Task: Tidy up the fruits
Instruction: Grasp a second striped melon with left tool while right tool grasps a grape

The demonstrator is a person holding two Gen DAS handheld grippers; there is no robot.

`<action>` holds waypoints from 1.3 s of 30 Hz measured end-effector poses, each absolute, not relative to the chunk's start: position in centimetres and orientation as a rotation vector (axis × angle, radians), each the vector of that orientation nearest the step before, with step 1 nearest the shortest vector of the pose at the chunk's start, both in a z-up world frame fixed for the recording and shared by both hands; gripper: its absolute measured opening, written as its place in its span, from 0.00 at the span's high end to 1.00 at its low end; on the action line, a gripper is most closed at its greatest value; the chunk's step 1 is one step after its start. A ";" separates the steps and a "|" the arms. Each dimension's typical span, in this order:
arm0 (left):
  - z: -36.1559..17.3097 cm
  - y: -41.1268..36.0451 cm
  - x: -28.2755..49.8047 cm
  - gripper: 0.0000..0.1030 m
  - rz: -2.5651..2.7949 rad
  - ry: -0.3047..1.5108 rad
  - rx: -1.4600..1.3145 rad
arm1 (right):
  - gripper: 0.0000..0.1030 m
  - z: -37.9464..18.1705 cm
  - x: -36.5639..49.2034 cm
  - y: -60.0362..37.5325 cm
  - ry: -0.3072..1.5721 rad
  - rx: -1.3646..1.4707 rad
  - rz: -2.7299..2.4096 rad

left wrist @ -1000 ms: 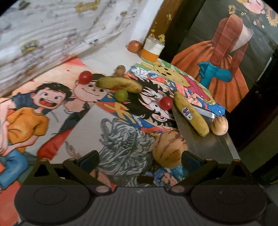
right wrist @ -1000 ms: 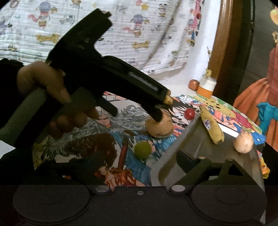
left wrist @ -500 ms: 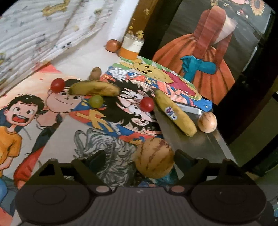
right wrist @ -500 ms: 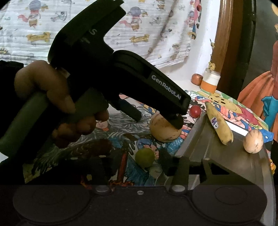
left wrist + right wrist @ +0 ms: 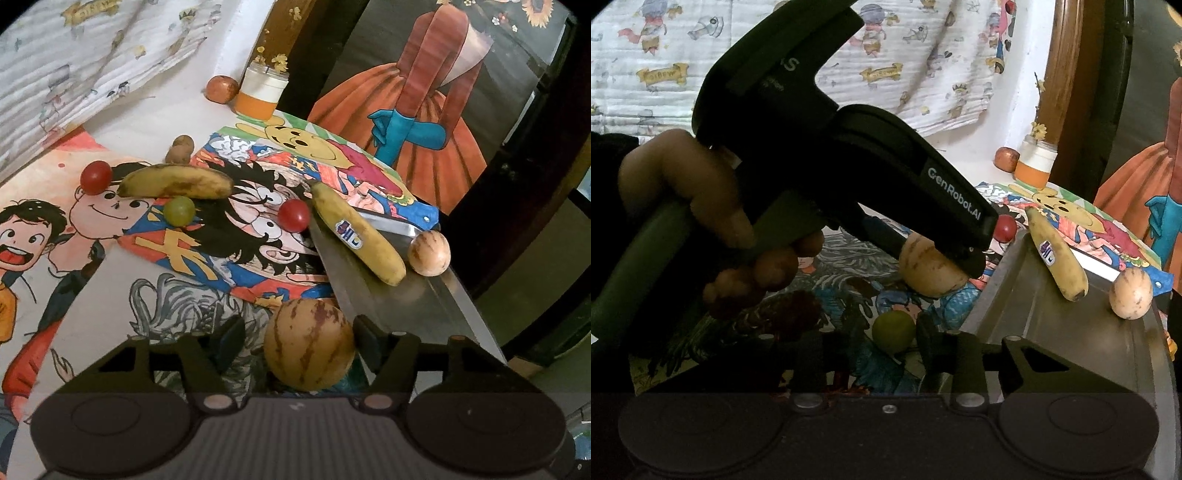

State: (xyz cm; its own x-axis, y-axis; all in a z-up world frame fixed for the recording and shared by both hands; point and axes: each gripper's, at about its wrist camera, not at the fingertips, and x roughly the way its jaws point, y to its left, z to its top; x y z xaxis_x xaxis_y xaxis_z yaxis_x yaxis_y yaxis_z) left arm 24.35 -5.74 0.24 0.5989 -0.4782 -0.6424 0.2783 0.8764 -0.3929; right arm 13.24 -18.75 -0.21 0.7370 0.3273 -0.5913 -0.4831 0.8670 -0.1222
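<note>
Lighting: dim, warm indoor light; source cannot be told. Left wrist view: cartoon-printed cloth (image 5: 155, 236) evenly lit, colours saturated; metal tray (image 5: 402, 302) shows a soft dull sheen; right background falls to near black. Right wrist view: the left gripper (image 5: 916, 254) and lower frame underexposed, nearly silhouetted. Both: strong fisheye curvature, black vignetted corners, mild softness and compression grain; soft, short shadows beneath the fruit.
</note>
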 end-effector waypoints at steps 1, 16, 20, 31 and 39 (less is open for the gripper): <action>0.2 -5.8 24.3 0.36 -0.449 0.820 -0.266 | 0.68 -0.2 13.2 -18.7 0.593 -0.276 0.452; 0.3 -5.7 23.4 0.47 -0.439 0.832 -0.300 | 0.75 0.0 12.8 -19.7 0.588 -0.231 0.473; 0.4 -5.4 22.5 0.47 -0.417 0.836 -0.308 | 0.75 0.2 11.8 -20.3 0.586 -0.207 0.487; 1.3 -5.5 20.6 0.47 -0.363 0.836 -0.308 | 0.75 1.3 9.1 -22.8 0.544 -0.137 0.495; 2.7 -6.5 20.1 0.47 -0.349 0.808 -0.308 | 0.75 2.8 8.8 -26.0 0.480 -0.111 0.440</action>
State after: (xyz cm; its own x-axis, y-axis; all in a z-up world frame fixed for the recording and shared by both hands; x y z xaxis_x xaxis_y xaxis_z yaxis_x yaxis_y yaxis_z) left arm 20.11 -6.54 2.69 0.6397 -0.4168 -0.6458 0.1851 0.8990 -0.3969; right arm 8.82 -25.96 2.79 0.7954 0.3830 -0.4696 -0.4344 0.9007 -0.0011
